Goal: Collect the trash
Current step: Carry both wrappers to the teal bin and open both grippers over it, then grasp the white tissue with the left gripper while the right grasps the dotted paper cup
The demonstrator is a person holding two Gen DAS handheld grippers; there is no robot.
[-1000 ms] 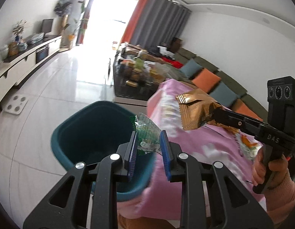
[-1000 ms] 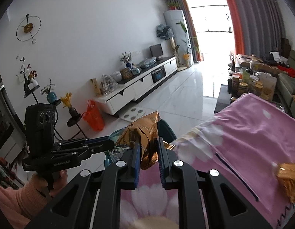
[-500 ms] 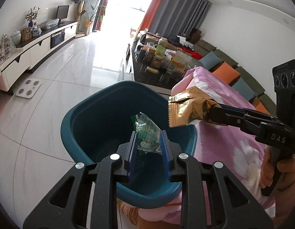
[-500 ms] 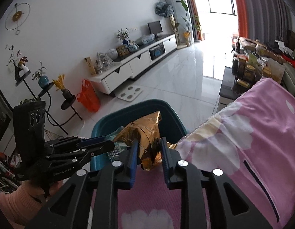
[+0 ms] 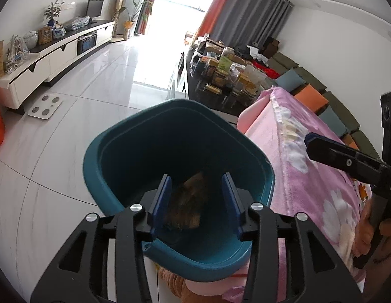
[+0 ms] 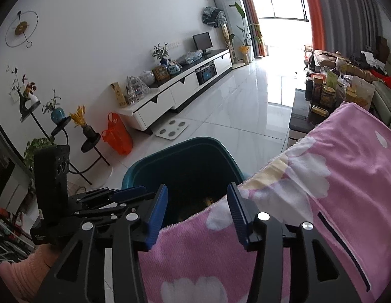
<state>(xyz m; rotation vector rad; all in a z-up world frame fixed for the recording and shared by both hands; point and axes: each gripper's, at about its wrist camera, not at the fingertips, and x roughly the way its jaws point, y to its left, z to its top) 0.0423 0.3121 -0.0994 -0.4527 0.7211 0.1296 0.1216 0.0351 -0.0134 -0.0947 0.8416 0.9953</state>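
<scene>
Now | left hand-held gripper (image 5: 196, 197) just opened, empty | right hand-held gripper (image 6: 197, 208) just opened, empty | gold wrapper (image 5: 186, 205) in teal bin (image 5: 114, 156)

Bin (image 5: 112, 161): teal, darker inside. Wrapper (image 5: 188, 202) in it: golden-brown, blurred. Blanket (image 6: 347, 176): pink, white flowers, pale yellow patch at edge. Both grippers' frames black, finger pads (image 5: 160, 202) blue. Curtains (image 5: 248, 10): grey with orange panel. TV cabinet (image 6: 185, 88): white, black top. Plastic bag (image 6: 117, 136): orange. Floor (image 5: 94, 88): glossy white tile. Sleeve (image 6: 26, 275): pale pink.
</scene>
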